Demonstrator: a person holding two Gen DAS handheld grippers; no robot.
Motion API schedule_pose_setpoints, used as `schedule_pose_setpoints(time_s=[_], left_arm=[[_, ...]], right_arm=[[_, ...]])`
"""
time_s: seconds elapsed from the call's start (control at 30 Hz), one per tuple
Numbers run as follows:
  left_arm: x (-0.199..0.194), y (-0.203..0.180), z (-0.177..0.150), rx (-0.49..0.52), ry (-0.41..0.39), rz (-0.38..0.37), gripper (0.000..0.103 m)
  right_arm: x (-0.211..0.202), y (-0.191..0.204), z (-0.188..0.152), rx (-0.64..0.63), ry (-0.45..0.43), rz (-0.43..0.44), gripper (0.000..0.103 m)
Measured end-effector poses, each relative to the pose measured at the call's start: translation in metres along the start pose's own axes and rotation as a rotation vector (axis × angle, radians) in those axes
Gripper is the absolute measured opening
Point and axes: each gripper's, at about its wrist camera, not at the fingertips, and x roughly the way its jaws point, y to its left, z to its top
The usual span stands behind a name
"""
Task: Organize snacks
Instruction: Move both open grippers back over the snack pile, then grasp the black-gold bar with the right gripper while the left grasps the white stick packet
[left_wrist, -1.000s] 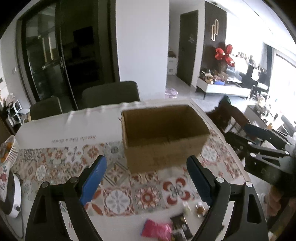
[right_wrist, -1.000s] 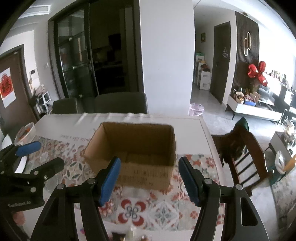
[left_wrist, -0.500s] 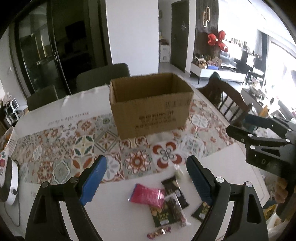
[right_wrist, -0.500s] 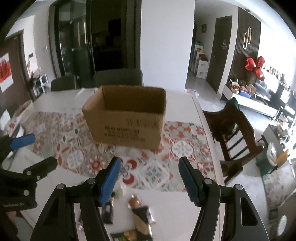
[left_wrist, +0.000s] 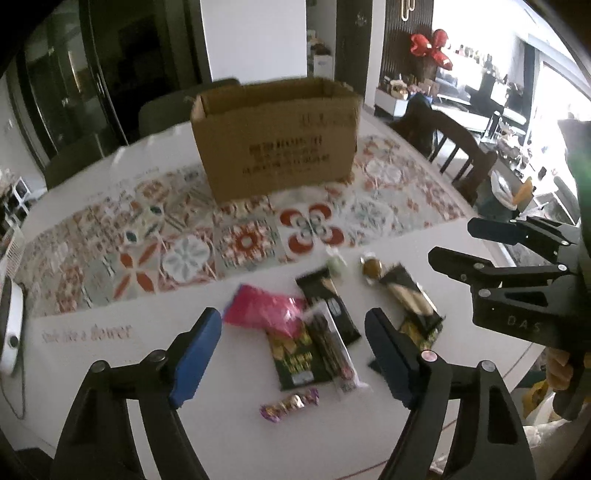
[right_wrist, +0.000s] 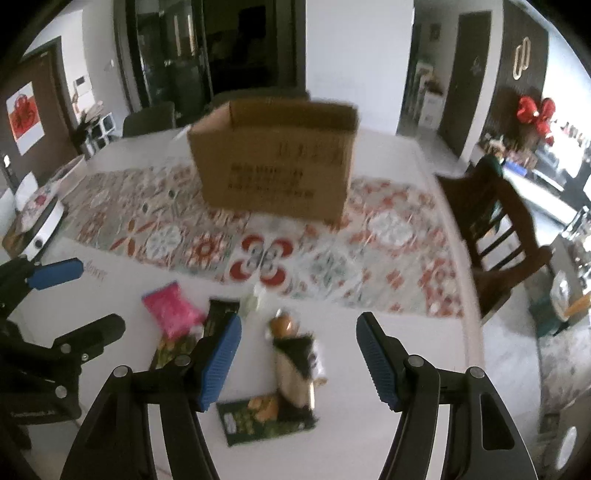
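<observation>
- Left gripper (left_wrist: 293, 350), jaws wide apart and empty, hovers above scattered snack packets (left_wrist: 314, 328).
- Right gripper (right_wrist: 297, 354), likewise wide and empty.
- Cardboard box (left_wrist: 275, 136) stands beyond, on the surface (left_wrist: 110, 369).

Print on the cardboard box (left_wrist: 277, 147) smeared, unreadable from either wrist. Inside of the box hidden behind its near wall. In front of the box, dark snack packets (left_wrist: 328, 306) overlapping, labels too blurred to read. Small wrapped sweet (left_wrist: 290, 402) nearest the camera, kind impossible to tell.
</observation>
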Motion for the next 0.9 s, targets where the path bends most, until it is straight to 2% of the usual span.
schedule_pose_setpoints(time_s=[0.07,0.23,0.4,0.5,0.63,0.7,0.77,0.9], left_arm=[[0.008,-0.002,-0.007,-0.013,0.026,-0.009,0.066],[0.024,-0.009,-0.021,-0.039,0.072,-0.039,0.065],[0.044,-0.016,-0.032,-0.054,0.119,-0.062,0.06],[0.055,-0.017,-0.036,-0.075,0.15,-0.077,0.055],[0.067,-0.016,-0.04,-0.101,0.171,-0.093,0.051],[0.071,-0.016,-0.039,-0.112,0.175,-0.096,0.045],[0.074,-0.016,-0.038,-0.12,0.178,-0.102,0.045],[0.082,-0.018,-0.037,-0.129,0.191,-0.117,0.034]], right_arm=[[0.007,-0.001,-0.009,0.0,0.026,0.015,0.065],[0.018,-0.001,-0.022,-0.004,0.047,0.027,0.065],[0.03,0.002,-0.036,-0.027,0.065,0.023,0.064],[0.037,0.002,-0.044,-0.035,0.089,0.035,0.056],[0.047,0.002,-0.051,-0.02,0.113,0.052,0.056],[0.05,0.002,-0.052,-0.023,0.114,0.046,0.052],[0.053,0.003,-0.053,-0.017,0.114,0.051,0.051],[0.06,0.002,-0.054,-0.006,0.124,0.063,0.048]])
